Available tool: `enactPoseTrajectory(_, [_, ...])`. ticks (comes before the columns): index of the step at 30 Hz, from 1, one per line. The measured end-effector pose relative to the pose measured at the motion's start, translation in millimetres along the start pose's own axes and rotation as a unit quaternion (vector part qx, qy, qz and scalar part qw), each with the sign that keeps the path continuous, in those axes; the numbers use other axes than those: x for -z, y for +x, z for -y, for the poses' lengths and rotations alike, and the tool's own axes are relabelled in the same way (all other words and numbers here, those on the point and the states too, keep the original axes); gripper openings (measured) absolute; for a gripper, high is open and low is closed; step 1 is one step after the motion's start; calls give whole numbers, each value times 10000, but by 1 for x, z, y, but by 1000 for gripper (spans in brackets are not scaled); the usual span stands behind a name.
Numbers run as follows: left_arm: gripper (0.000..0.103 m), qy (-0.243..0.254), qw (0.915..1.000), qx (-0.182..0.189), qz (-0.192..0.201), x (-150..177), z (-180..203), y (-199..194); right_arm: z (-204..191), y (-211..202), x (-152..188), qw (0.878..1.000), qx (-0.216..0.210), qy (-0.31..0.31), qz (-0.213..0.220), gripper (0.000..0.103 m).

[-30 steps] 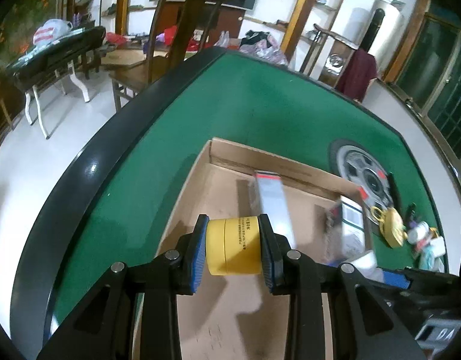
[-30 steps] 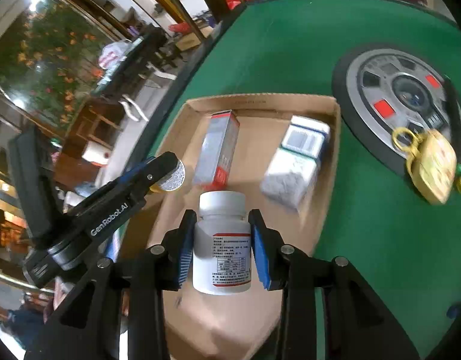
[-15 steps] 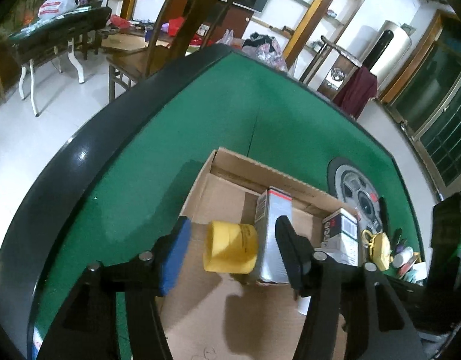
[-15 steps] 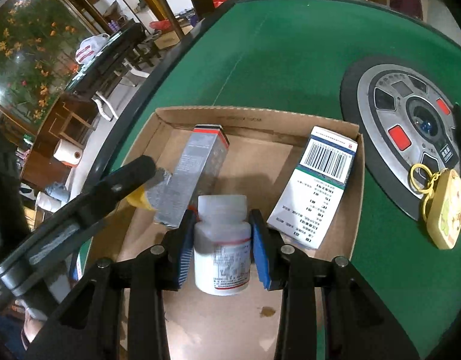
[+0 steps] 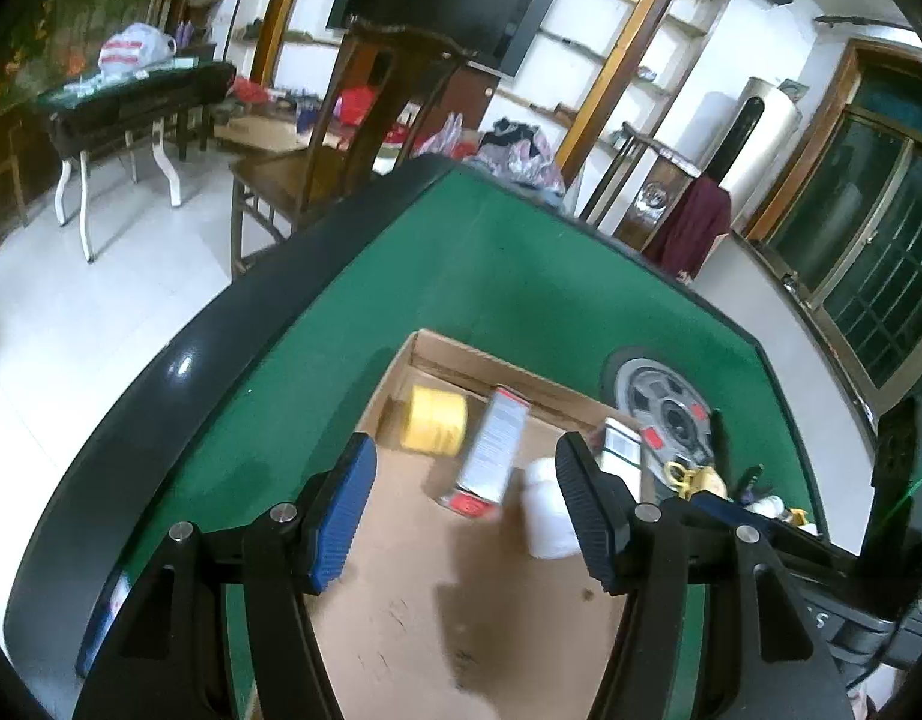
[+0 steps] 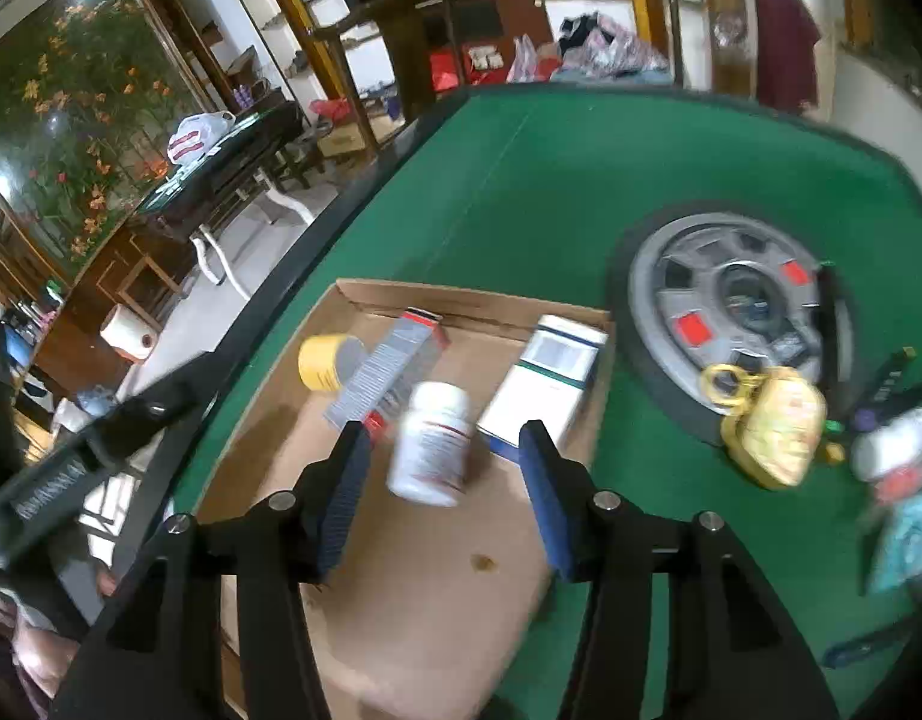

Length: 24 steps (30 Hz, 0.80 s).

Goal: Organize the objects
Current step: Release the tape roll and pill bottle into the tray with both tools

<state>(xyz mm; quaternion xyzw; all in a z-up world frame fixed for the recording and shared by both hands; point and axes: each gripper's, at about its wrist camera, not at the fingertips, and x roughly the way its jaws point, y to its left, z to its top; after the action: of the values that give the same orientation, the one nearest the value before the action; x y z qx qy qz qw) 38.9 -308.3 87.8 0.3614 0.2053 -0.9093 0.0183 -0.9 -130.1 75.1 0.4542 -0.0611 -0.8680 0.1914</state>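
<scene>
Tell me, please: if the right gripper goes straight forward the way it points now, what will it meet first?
Most likely the white pill bottle, which sits in the cardboard tray between the open fingers of the right gripper. Depth is unclear, so it may meet the tray floor first.

Green felt table (image 6: 551,180) with cardboard tray (image 6: 413,600), round control panel (image 6: 731,300), yellow keychain (image 6: 773,426).

You have 1 cardboard tray (image 6: 365,291) on the desk (image 6: 521,180), and it holds 4 things: 1 yellow roll (image 6: 323,363), 1 grey-and-red carton (image 6: 389,369), 1 white pill bottle (image 6: 431,444) and 1 white-and-green carton (image 6: 545,384). Beside the tray you have 1 round grey dial (image 6: 731,306) and 1 yellow keyring charm (image 6: 773,432).
</scene>
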Motion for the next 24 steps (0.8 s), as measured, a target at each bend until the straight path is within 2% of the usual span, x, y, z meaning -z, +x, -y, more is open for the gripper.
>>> enactPoseTrajectory(6, [60,70,9991,384,176,14,39,-31,35,-41,24,9996,143,164,181,51])
enactPoseTrajectory(13, [61,601,9959,677,1,34,98,-35,117,-110,51,9947,412,770,545,51])
enactPoseTrajectory(20, [61,1114,9873,1019,-494,67,156,-16,234,-181,92,9730,982,1812,1036,52])
enactPoseTrajectory(24, [61,1566,9760,1237,-866,95,204,7,285,-200,115,9603,1275,2251,1042,53])
